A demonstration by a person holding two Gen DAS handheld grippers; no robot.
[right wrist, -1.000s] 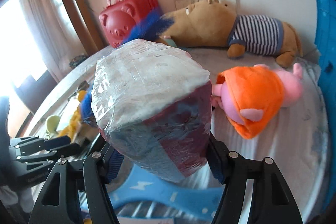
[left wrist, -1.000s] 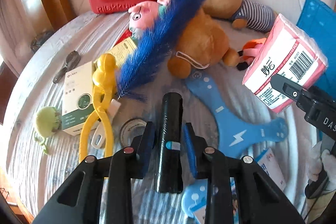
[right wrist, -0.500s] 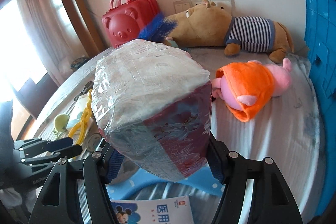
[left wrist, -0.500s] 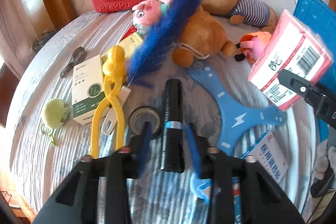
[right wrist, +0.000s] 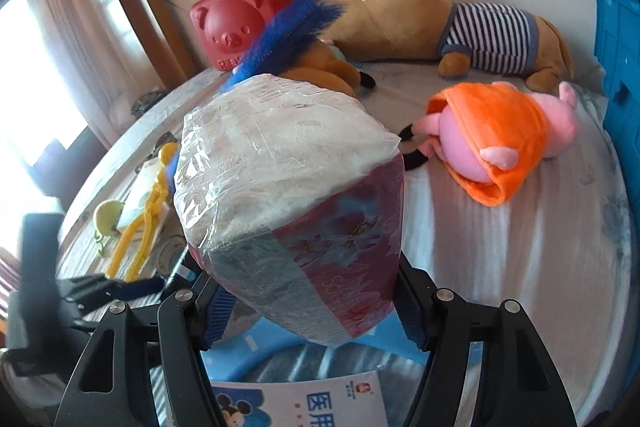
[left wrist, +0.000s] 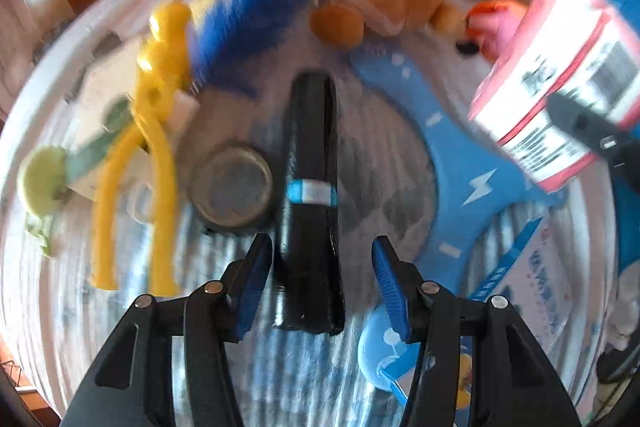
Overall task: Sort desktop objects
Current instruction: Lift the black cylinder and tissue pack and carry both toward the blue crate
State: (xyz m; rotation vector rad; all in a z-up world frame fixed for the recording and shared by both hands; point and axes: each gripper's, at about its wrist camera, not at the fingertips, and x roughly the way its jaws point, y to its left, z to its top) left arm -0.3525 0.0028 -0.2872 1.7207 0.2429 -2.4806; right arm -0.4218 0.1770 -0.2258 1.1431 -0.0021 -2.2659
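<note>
- Left gripper point(left wrist: 322, 277) has its 2 blue-padded fingers spread apart, 1 on each side of the near end of a black cylinder point(left wrist: 310, 195); a gap shows between each pad and the cylinder.
- The black cylinder lies on the striped table surface point(left wrist: 60, 287), pointing away from the camera, with a light-blue band around its middle.
- Just left of the cylinder sits a round tape roll point(left wrist: 232, 185), and further left lie a yellow plastic tong point(left wrist: 150, 131) and a small green toy point(left wrist: 42, 179).
- Right of the cylinder lies a blue boomerang-shaped piece point(left wrist: 456, 147) with a white lightning mark.
- The left wrist view is motion-blurred, so small details there cannot be read.
- Right gripper point(right wrist: 310, 311) is clamped on a plastic-wrapped tissue pack point(right wrist: 288, 211), held off the table and tilted, filling the middle of the right wrist view.
- Behind the pack, an orange-hooded pink plush point(right wrist: 496, 143) lies on the table, a brown plush in a striped shirt point(right wrist: 432, 23) lies along the wall, and a red bear case point(right wrist: 244, 15) stands upright beside it.
- A blue feather duster point(right wrist: 286, 31) rests across the plush toys near the red case.
</note>
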